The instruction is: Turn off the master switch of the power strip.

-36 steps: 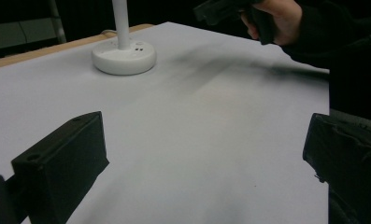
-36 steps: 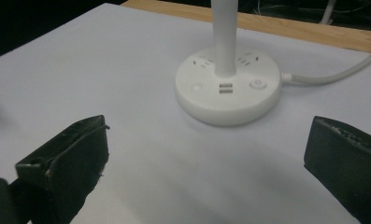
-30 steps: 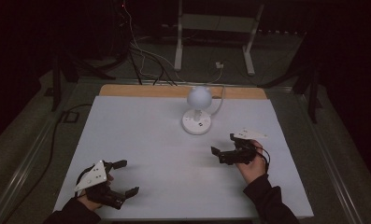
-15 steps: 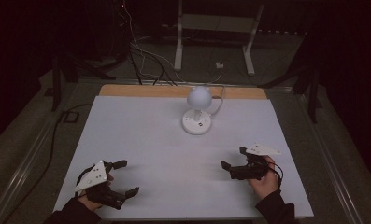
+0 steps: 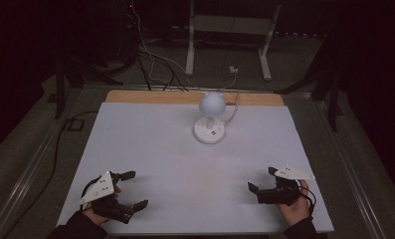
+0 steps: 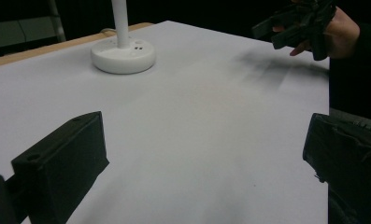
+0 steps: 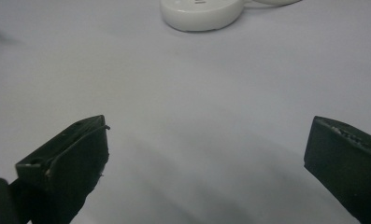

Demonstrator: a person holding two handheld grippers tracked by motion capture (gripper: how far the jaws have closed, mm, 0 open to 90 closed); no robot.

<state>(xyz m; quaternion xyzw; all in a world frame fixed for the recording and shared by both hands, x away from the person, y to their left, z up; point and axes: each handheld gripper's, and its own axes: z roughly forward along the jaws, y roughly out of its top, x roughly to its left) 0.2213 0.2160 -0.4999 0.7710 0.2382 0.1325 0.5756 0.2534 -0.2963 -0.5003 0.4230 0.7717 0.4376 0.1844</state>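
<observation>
The left tool (image 5: 134,189) rests at the near left corner of the desk (image 5: 150,149), held low in the person's left hand (image 5: 98,211), with its two black jaws spread wide and nothing between them. The left gripper view confirms this: only bare white surface lies between the jaws. Resting it there keeps it out of the way while leaving it aimed inward, toward the middle of the desk, so it reads as a waiting posture rather than a working one.

In the middle, toward the far edge, stands the white desk lamp (image 5: 211,117): a round base (image 6: 123,55) flat on the surface, a short stem and a globe-shaped head above it, its cord running off the back edge towards the floor. It is upright, untouched and well apart from both tools. Set near the back, it leaves the front of the desk free for the hands.

At the near right, the right tool (image 5: 261,181) sits in the right hand (image 5: 295,206), jaws likewise parted wide and empty, pointing inward and slightly toward the lamp. Its own view shows the base (image 7: 202,14) straight ahead beyond open desk, so a reach from this side looks the shorter one.
</observation>
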